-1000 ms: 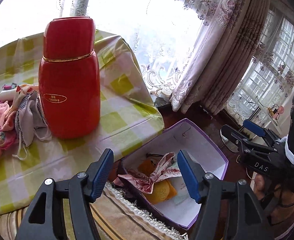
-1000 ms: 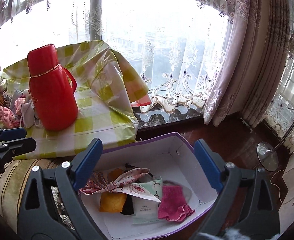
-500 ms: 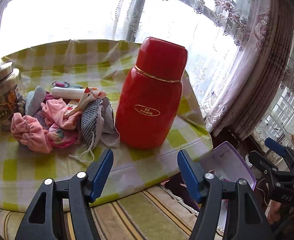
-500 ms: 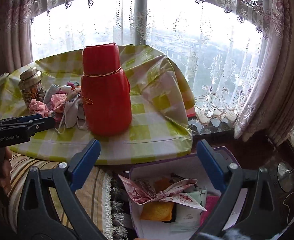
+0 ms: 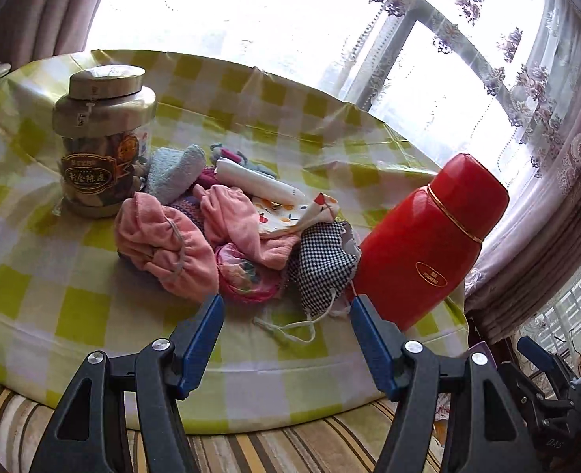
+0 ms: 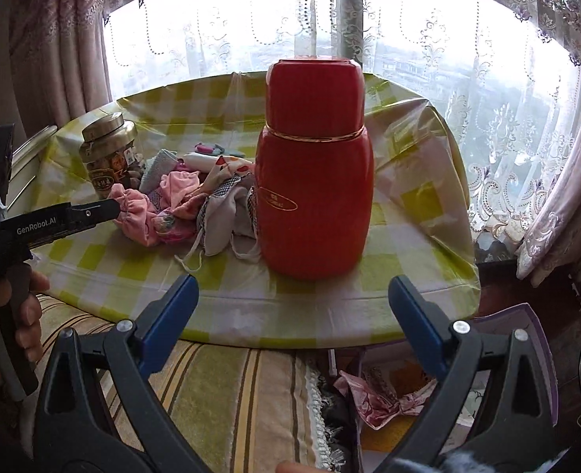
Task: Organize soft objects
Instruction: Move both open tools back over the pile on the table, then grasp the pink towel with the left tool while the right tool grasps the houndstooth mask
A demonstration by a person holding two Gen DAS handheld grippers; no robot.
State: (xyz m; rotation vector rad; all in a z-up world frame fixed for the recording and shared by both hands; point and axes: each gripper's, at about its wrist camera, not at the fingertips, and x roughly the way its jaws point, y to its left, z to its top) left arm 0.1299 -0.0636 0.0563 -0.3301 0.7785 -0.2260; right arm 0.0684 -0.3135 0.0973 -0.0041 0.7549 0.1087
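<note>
Pink and checked soft cloths point(image 5: 227, 236) heaped on the bench point(image 5: 53, 307) now fill the left claw's point(image 5: 286, 315) view, which a second ago faced the purple box point(image 6: 535, 339). Both claws are spread and empty, the right claw point(image 6: 290, 295) hanging back by the red flask point(image 6: 314, 181). The next pick is probably the checked mask point(image 5: 325, 268), though its cords blur.

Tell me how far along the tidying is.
Partly done: a few soft items already lie in the purple box. Nothing is in hand; the left tongs and right tongs are open and empty. Left: the cloth pile on the table.
</note>
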